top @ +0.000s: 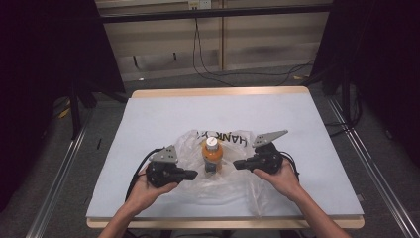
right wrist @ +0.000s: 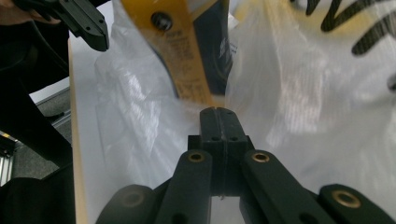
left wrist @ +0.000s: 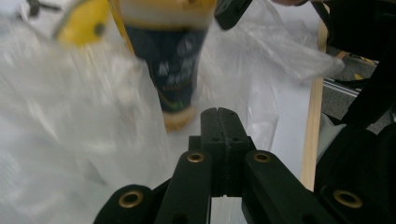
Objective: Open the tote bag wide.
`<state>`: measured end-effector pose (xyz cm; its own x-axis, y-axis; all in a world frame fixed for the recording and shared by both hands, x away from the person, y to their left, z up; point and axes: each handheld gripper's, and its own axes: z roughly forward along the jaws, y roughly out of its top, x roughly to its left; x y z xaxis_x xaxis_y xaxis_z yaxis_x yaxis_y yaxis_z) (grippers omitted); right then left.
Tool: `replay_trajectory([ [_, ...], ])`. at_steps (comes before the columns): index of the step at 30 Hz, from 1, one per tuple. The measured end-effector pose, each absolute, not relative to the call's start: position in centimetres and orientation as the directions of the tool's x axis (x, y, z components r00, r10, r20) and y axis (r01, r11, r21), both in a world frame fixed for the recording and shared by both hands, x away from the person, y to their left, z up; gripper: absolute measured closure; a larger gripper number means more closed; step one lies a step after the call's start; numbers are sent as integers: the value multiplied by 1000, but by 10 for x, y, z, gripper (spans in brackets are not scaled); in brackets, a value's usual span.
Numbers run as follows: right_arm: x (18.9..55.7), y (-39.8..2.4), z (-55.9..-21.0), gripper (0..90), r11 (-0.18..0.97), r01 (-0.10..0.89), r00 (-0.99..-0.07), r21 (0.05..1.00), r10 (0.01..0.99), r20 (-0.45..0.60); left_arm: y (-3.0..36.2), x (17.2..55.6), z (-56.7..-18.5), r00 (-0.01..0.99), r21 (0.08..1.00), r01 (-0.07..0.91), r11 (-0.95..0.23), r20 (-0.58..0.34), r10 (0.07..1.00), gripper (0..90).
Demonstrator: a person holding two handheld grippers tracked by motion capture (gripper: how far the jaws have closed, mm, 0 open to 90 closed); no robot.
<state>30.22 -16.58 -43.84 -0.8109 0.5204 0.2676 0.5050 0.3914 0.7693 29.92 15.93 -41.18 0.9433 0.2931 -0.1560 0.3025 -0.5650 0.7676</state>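
Two grippers, high view: the left gripper (top: pixel 192 174) and the right gripper (top: pixel 238 164) flanked a clear plastic bag (top: pixel 225 178) spread on the white bench (top: pixel 148 119), each pointing inward at the bag's sides.
Bottle, high view: an orange bottle (top: pixel 211 155) with a white cap stood upright in the middle of the bag, between the two grippers and apart from both.
Bag, high view: black lettering showed on the far part of the film; the near part lay crumpled toward the bench's front edge.
Left gripper view, fingers: the two black fingers (left wrist: pixel 219 126) were pressed together with no gap; whether a fold of film was nipped between them could not be told.
Left gripper view, bottle: the bottle's dark label (left wrist: pixel 180 70) rose just beyond the fingertips, blurred, with film on either side.
Right gripper view, fingers: the fingers (right wrist: pixel 218 122) were likewise closed flat against each other, their tips at the film near the bottle's foot (right wrist: pixel 198 93); a pinch on the film could not be confirmed.
Right gripper view, other gripper: the left gripper's tip (right wrist: pixel 88 28) showed at the upper left, across the bag.
Risk, tipping: if both sides of the bag were lifted unevenly, the tall bottle would likely topple, since it stood free on loose film.
Risk, slipping: thin, slick plastic could slide out of closed fingers if only a shallow edge was caught, dropping one side.
Risk, dragging: pulling the film sideways rather than up could slide the bottle toward the bench's front edge.
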Motion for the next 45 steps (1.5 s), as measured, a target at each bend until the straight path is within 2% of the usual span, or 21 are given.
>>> replay_trajectory([
  [6,324,-147,-444,900,448,515,-819,731,510,264,145,327,-409,936,714,329,-619,-157,316,900],
  [9,334,-142,-450,900,483,527,-818,699,513,261,131,344,-431,925,639,369,-675,-180,336,900],
  [10,334,-142,-450,900,483,527,-818,699,513,261,131,344,-431,925,639,369,-675,-180,336,900],
  [11,340,-139,-455,900,504,543,-811,672,522,264,129,347,-438,933,612,348,-711,-152,326,900],
  [12,343,-138,-458,900,520,545,-812,658,525,257,123,346,-449,927,573,367,-733,-158,340,900],
  [16,353,-132,-461,900,564,545,-818,620,519,247,121,343,-458,918,540,393,-745,-189,348,900],
  [20,361,-127,-462,900,585,561,-813,585,522,258,119,337,-458,924,537,381,-753,-184,336,900],
  [21,364,-125,-463,900,597,554,-819,580,516,252,118,334,-456,938,524,345,-779,-156,310,900],
  [26,370,-119,-465,900,624,581,-808,522,517,282,112,311,-449,955,545,293,-785,-119,273,900],
  [35,383,-112,-461,900,650,574,-817,497,494,297,92,297,-450,978,498,202,-843,-59,200,900],
  [40,392,-109,-467,900,674,574,-818,465,489,302,92,290,-458,978,505,207,-838,-84,192,900],
  [45,400,-114,-469,900,637,606,-794,476,517,319,95,282,-459,976,518,219,-827,-112,188,900],
])
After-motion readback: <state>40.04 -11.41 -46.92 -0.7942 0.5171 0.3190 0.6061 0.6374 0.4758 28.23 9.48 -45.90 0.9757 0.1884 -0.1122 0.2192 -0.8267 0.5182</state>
